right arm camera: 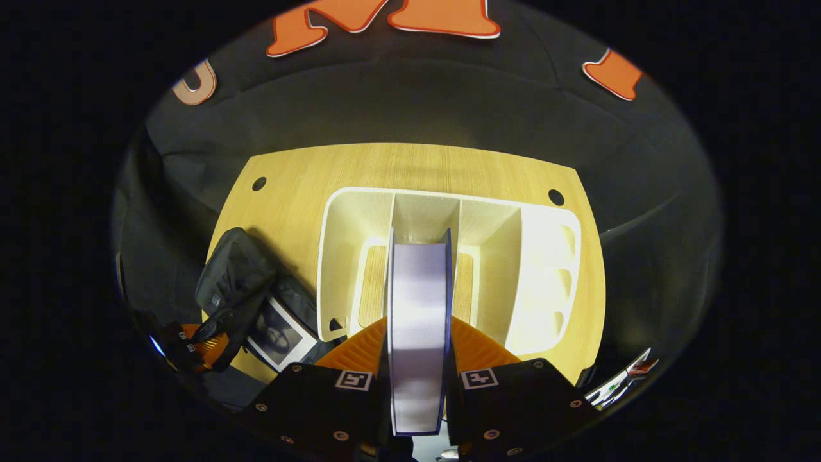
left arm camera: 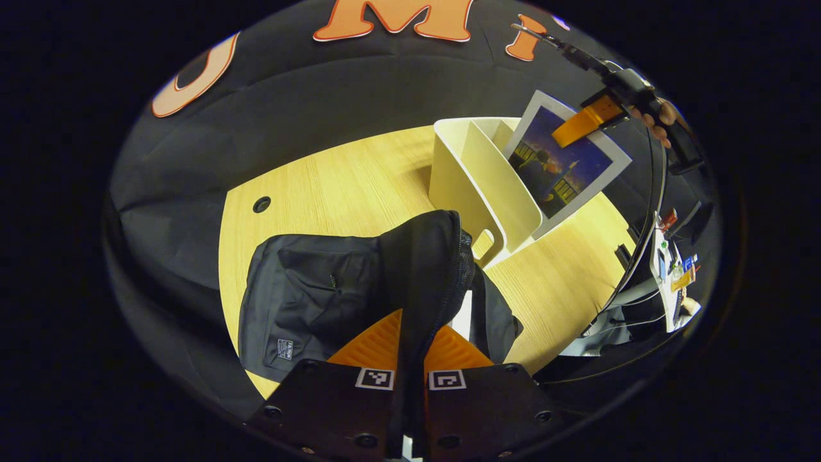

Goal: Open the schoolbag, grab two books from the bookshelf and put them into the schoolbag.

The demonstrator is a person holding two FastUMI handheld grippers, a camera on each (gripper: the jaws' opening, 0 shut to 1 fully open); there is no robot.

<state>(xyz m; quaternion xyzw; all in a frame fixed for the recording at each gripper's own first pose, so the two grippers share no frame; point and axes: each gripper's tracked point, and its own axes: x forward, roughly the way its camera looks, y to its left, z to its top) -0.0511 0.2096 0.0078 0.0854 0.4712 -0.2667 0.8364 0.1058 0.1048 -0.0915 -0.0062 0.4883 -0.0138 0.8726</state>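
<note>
Nearest my left claw (left arm camera: 410, 359), the black schoolbag's (left arm camera: 333, 289) open flap (left arm camera: 426, 256) sat pinched between both fingers, lifted off the wooden worktop (left arm camera: 333, 186). I saw a first book (right arm camera: 279, 333) lying inside the bag's mouth. Behind the bag stood the white bookshelf (left arm camera: 481, 186), with my right claw (right arm camera: 417, 359) above its middle compartment, pressed on the second book (right arm camera: 418, 308) and holding it upright, partly out of the shelf. That book's picture cover (left arm camera: 558, 167) faced the left gripper view.
</note>
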